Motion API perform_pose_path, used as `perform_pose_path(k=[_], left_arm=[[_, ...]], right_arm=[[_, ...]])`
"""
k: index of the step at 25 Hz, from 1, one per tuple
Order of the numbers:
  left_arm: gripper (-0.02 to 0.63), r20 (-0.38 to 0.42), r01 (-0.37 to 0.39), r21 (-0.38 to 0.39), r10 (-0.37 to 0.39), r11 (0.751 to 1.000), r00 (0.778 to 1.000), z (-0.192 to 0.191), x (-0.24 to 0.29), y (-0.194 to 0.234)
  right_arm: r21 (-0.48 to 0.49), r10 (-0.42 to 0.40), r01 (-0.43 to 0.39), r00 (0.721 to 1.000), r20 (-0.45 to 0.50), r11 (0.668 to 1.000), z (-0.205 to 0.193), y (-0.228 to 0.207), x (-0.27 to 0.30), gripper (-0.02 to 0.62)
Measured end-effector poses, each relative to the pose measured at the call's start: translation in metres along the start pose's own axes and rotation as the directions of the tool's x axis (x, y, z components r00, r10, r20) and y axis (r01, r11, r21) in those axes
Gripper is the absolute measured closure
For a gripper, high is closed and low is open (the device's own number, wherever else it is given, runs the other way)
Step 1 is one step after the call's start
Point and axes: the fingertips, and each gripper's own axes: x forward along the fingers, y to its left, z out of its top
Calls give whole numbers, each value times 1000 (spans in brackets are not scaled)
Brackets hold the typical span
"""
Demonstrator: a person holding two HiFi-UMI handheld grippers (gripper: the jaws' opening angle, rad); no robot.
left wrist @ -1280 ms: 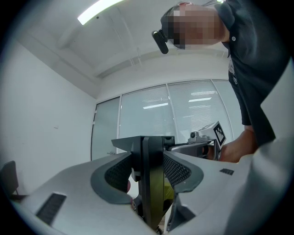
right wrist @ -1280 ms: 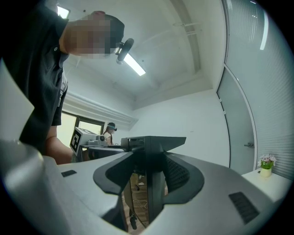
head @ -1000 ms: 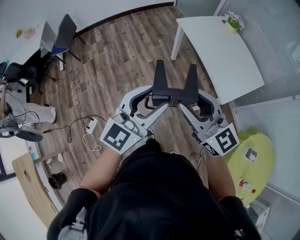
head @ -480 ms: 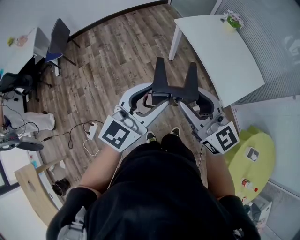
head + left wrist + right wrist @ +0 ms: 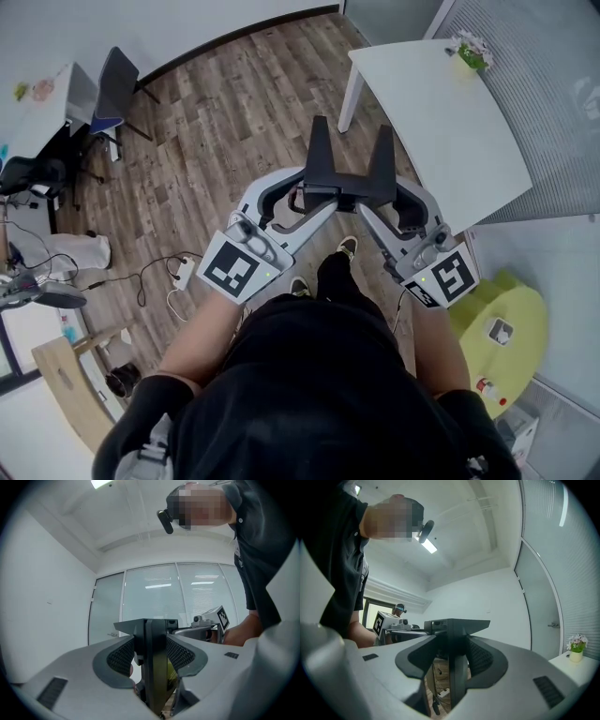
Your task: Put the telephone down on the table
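Black telephone [image 5: 342,183] pinched by both claws
It was clamped by the left claw [image 5: 314,202] and right claw [image 5: 371,204]; the white worktop [image 5: 441,103] was seen at one o'clock, apart.

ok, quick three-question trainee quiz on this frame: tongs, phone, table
1. True or false: the telephone already rests on the white table.
2. Which tongs grip the telephone? A: left only. B: right only. C: both.
3. What small thing stands near the table's far corner?

Key:
1. False; it is held in the air over the wood floor.
2. C; the left tongs and right tongs are both shut on it.
3. A potted flower.
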Motion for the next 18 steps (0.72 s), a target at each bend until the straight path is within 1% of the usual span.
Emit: perform_pose_path(k=[4, 8, 15, 18], left_arm=[[388, -17, -3, 13, 3, 1000, 1000, 1, 33, 21], [388, -15, -4, 10, 4, 1000, 1000, 2, 70, 41], [388, -18, 8, 5, -8, 1000, 1000, 9, 110, 56], [388, -28, 17, 2, -17, 1000, 999, 7, 145, 65]], right_arm=[[9, 3, -3, 1000, 5, 1000, 3, -38, 10, 385], [10, 3, -3, 1000, 1, 1000, 6, -79, 19, 385], [8, -10, 10, 1000, -4, 1000, 14, -121, 22, 385], [17, -18, 18, 1000, -4, 1000, 15, -156, 19, 385]])
